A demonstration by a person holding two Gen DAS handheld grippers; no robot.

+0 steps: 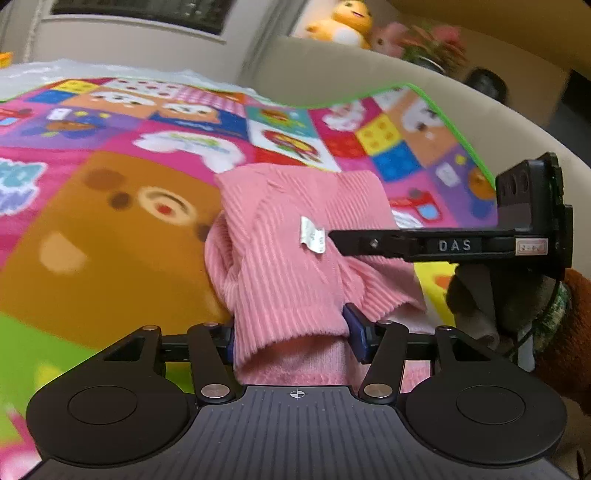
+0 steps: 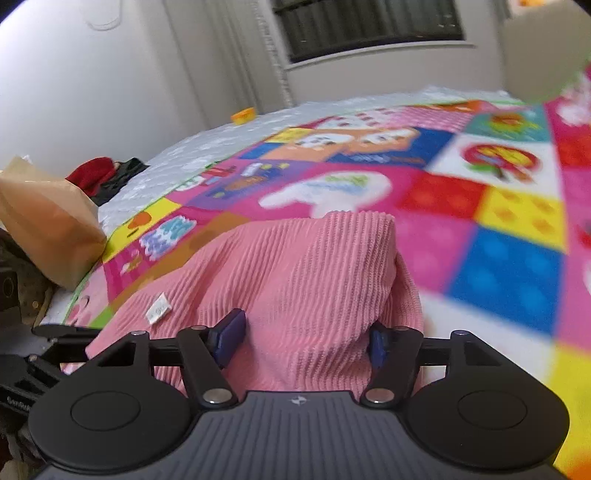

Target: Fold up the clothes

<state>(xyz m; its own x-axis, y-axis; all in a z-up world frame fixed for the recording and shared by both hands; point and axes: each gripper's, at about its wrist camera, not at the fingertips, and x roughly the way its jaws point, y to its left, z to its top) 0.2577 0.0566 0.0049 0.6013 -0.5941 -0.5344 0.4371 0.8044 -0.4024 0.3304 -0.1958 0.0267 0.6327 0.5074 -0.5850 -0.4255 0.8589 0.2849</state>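
A pink ribbed garment [image 1: 280,266] is bunched up over a colourful cartoon play mat [image 1: 110,240]. It carries a small white label [image 1: 312,240]. My left gripper [image 1: 291,336] is shut on the garment's near edge, with cloth filling the gap between its blue pads [image 1: 354,332]. My right gripper [image 1: 332,236] reaches in from the right, side on, its tip at the label. In the right wrist view the garment [image 2: 295,266] rises as a raised fold above the mat [image 2: 498,266], and the right gripper [image 2: 304,341] is shut on it. The label [image 2: 159,313] lies to the left.
Plush toys [image 1: 343,22] and a flower pot [image 1: 432,44] sit behind a beige curved edge [image 1: 369,70]. A gloved hand [image 1: 476,295] holds the right gripper. A brown paper bag [image 2: 44,229], red and black clothes [image 2: 99,177] and a white quilted cover [image 2: 221,147] lie at the left.
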